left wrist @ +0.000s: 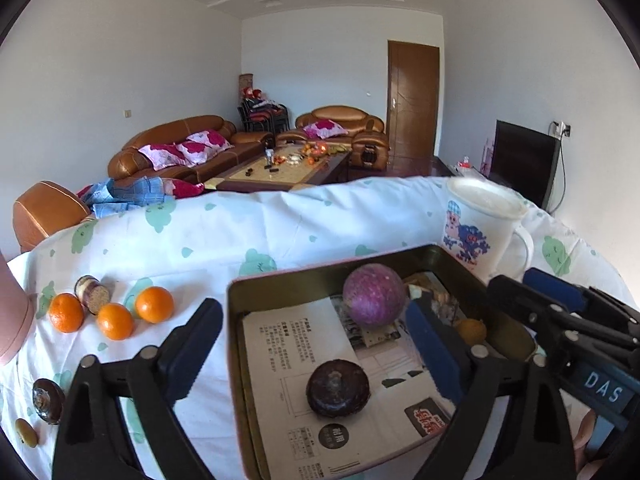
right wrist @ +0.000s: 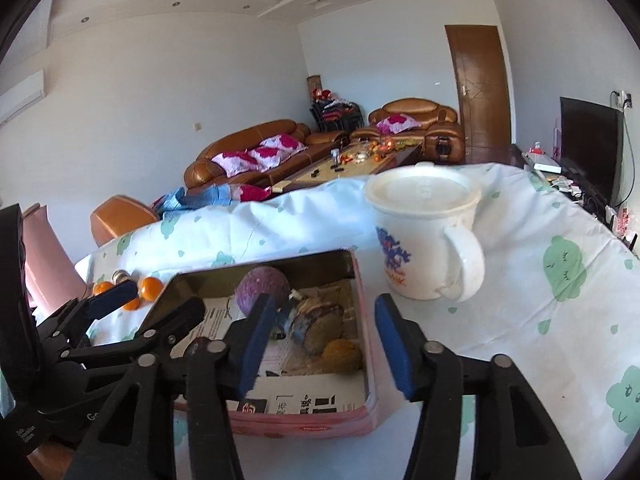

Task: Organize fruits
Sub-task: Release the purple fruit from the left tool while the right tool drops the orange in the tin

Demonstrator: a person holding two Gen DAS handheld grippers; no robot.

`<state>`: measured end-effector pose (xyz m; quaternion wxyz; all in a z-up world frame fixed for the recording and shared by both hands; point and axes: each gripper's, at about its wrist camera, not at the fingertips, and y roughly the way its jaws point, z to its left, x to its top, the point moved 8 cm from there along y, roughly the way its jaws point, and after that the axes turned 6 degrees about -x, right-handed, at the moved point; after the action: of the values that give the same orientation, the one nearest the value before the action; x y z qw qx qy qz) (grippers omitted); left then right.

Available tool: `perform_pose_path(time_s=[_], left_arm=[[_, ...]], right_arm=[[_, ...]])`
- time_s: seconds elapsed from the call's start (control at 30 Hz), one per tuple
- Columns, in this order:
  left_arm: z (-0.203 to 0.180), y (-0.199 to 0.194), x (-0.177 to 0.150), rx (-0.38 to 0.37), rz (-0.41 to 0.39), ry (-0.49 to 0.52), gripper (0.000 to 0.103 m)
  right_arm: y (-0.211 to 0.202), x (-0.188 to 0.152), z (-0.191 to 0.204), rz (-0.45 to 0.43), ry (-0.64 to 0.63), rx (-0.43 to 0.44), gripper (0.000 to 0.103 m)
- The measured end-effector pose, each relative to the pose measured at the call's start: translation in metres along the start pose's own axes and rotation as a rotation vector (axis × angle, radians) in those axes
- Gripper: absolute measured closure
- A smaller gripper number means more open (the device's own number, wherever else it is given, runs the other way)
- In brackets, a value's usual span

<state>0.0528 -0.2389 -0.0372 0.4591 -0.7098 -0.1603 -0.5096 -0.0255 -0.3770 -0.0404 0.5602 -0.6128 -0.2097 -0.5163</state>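
A pink tin box (left wrist: 236,344) lined with printed paper holds a purple round fruit (left wrist: 374,295), a dark mangosteen (left wrist: 338,389) and a small yellow-orange fruit (left wrist: 472,330). My left gripper (left wrist: 316,344) is open and empty; its jaws straddle the box's left wall. My right gripper (right wrist: 322,344) is open and empty over the box's right wall (right wrist: 370,364); the purple fruit (right wrist: 262,284) and yellow fruit (right wrist: 342,356) lie in front of it. Three oranges (left wrist: 116,320) lie on the cloth to the left of the box.
A white lidded mug (right wrist: 424,236) stands right of the box. A small jar (left wrist: 93,294) lies among the oranges. A dark fruit (left wrist: 48,400) and a small yellowish one (left wrist: 26,432) lie at the near left. A pink container (left wrist: 12,320) stands at the left edge.
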Motion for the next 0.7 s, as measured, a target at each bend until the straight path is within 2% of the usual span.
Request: perform_pose_path(time_s=[0.03, 0.07, 0.27, 0.5, 0.7], left_arm=[[0.004, -0.005, 0.003, 0.012, -0.03, -0.015, 0.0], [0.008, -0.008, 0.005, 0.019, -0.053, -0.03, 0.0], [0.024, -0.015, 0.008, 0.061, -0.087, -0.082, 0.0], [0.042, -0.027, 0.009, 0.179, -0.134, -0.056, 0.0], [0.05, -0.033, 0.004, 0.243, -0.145, -0.031, 0.0]], right_arm=[[-0.004, 0.004, -0.004, -0.033, 0.018, -0.007, 0.019], [-0.007, 0.007, -0.008, -0.06, 0.036, -0.011, 0.015], [-0.012, 0.016, -0.019, -0.135, 0.068, -0.078, 0.015], [-0.033, 0.027, -0.022, -0.273, 0.069, -0.113, 0.012], [-0.028, 0.027, -0.018, -0.269, 0.046, -0.105, 0.012]])
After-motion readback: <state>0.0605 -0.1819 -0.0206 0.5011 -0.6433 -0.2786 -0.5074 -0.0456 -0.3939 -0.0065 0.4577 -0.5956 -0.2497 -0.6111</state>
